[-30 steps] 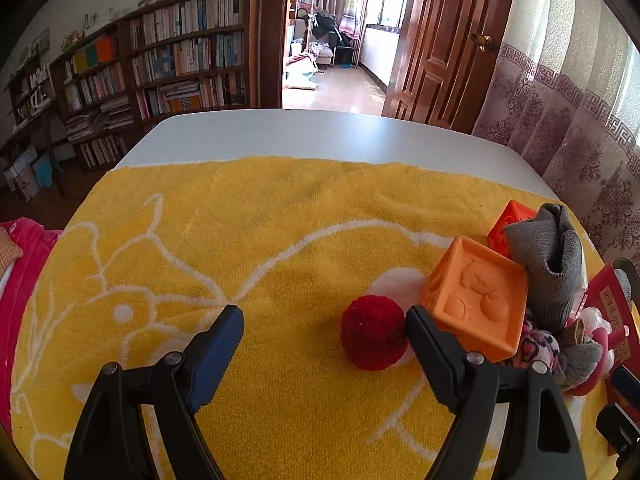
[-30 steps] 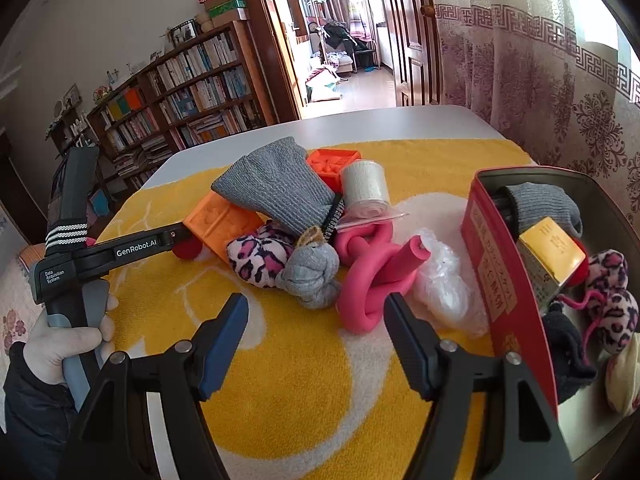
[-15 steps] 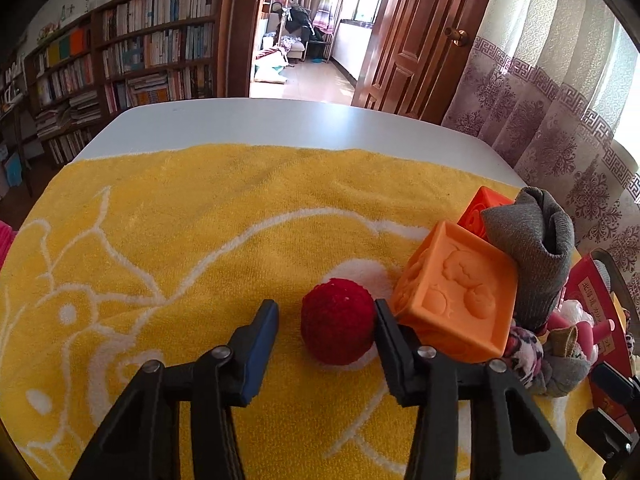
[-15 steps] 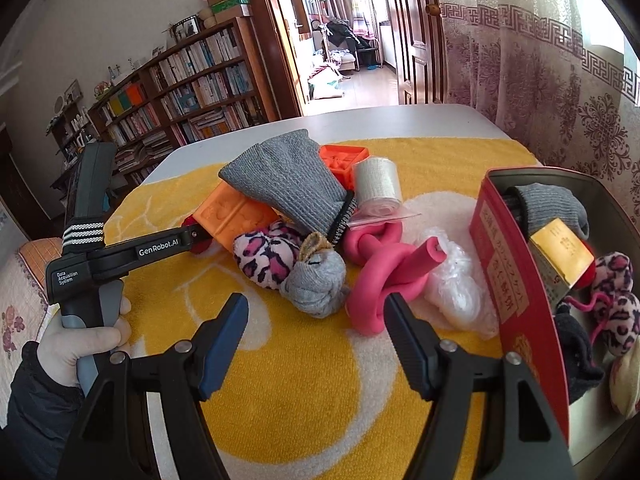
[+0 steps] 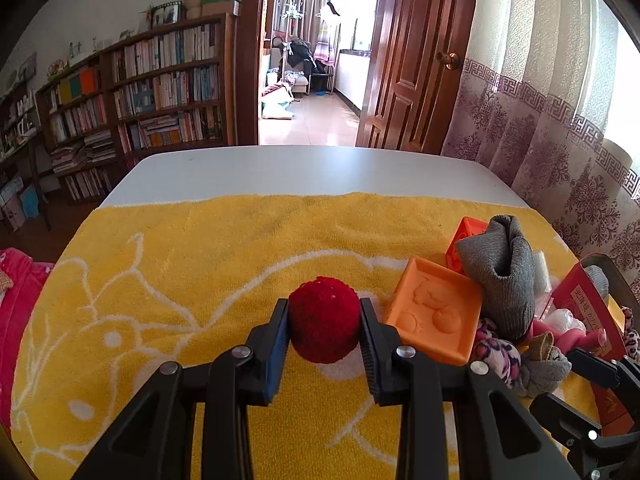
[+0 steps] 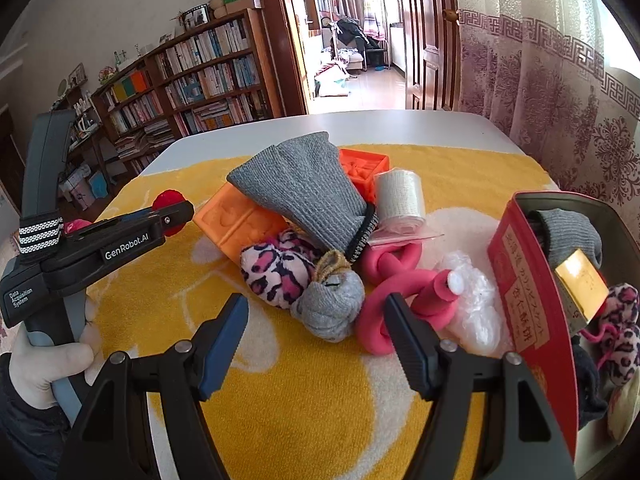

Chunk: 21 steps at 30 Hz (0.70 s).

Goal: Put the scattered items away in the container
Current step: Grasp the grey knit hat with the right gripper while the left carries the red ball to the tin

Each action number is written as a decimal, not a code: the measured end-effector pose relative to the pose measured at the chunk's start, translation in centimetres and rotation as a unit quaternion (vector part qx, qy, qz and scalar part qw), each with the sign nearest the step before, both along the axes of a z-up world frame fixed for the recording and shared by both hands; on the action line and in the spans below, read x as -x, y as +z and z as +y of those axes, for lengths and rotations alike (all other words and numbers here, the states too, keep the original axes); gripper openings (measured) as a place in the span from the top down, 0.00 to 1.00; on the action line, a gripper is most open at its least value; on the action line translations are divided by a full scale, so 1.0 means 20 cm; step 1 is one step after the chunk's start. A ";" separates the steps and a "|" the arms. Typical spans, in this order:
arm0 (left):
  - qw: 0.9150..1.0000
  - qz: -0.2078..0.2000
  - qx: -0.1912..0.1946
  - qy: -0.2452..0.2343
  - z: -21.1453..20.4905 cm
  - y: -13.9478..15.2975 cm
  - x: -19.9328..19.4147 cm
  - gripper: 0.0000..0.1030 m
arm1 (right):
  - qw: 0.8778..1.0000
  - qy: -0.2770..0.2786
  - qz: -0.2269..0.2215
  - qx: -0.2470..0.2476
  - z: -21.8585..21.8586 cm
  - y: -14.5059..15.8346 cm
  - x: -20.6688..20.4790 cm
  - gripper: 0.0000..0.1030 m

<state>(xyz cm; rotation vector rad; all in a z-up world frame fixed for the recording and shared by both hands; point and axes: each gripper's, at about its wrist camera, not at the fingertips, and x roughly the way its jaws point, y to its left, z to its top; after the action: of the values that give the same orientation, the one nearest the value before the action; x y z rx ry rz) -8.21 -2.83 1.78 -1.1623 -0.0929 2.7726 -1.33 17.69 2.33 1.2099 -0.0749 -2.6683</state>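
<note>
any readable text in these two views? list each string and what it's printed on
"GenRobot.AI": white print on the side of the left tongs.
"Data Acquisition System": small white print on the same tool's body, near the hand.
Red tin: a column of gold Chinese characters on its side wall, too distorted to transcribe reliably.
Yellow box inside the tin: faint marks, unreadable.
Book spines on the bookshelf: too small to read.
</note>
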 end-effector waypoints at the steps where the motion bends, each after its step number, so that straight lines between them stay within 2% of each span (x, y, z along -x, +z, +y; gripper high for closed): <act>1: 1.000 0.001 0.000 -0.001 0.00 0.00 0.00 0.67 | 1.000 0.002 -0.001 -0.004 -0.01 -0.01 0.02 0.28; 4: 1.000 0.000 -0.002 -0.002 0.00 0.01 0.00 0.67 | 1.000 0.006 -0.012 -0.016 -0.04 -0.07 0.05 0.29; 8: 1.000 0.000 -0.005 0.002 -0.01 0.00 0.00 0.67 | 1.000 -0.008 -0.027 -0.013 -0.01 -0.12 0.07 0.53; 9: 1.000 0.000 -0.007 0.003 -0.01 0.00 0.01 0.67 | 1.000 -0.009 -0.024 -0.008 0.01 -0.11 0.06 0.56; 21: 1.000 0.011 0.002 -0.008 0.04 0.03 -0.03 0.67 | 0.999 -0.020 0.017 0.020 0.06 0.04 -0.09 0.58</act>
<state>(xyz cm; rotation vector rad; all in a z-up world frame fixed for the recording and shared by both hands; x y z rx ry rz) -7.56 -1.95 2.36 -1.1272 -0.0772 2.7729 0.37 18.94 3.09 1.1616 -0.1467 -2.7070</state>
